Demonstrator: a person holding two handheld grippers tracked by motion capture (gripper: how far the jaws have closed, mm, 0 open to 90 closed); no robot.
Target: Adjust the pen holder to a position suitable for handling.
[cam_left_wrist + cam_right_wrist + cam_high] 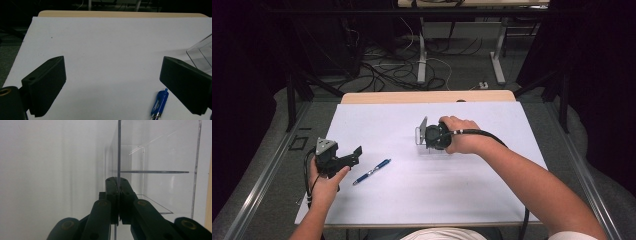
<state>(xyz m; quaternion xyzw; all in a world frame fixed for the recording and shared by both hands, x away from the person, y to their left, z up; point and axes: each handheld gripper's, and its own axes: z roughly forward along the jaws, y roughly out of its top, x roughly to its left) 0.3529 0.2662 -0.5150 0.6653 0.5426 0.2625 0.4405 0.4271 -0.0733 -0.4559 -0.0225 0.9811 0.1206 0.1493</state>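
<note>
clear acrylic, that's what the right gripper [117,182] has hold of: its jaws are clamped tight on the thin edge of one wall of the transparent box [160,172], and in the right gripper view you can see the plate pinched between the two black pads. in the high view the right gripper [424,134] sits just right of centre frame, with the box [421,136] standing on the white sheet [492,190] under that hand.

over to the lower left of the high view, the left gripper [354,152] is spread wide and holding nothing, hovering above the sheet. the blue pen [372,171] lies just to its right and a touch lower in frame, untouched, flat on the sheet. its long axis runs on a diagonal, from lower left up toward the right, pointing roughly at the box.

in the left gripper view the pen [160,103] pokes in at the bottom right, close beside the inner face of the right-hand jaw rather than centred between the two. the box corner [200,53] shows at the right edge, farther off.

so the left hand is clearly the nearer one to the pen. my read: that gripper needs to shift toward the pen and square its jaws across that diagonal barrel before closing, while the right steadies the box.
</note>
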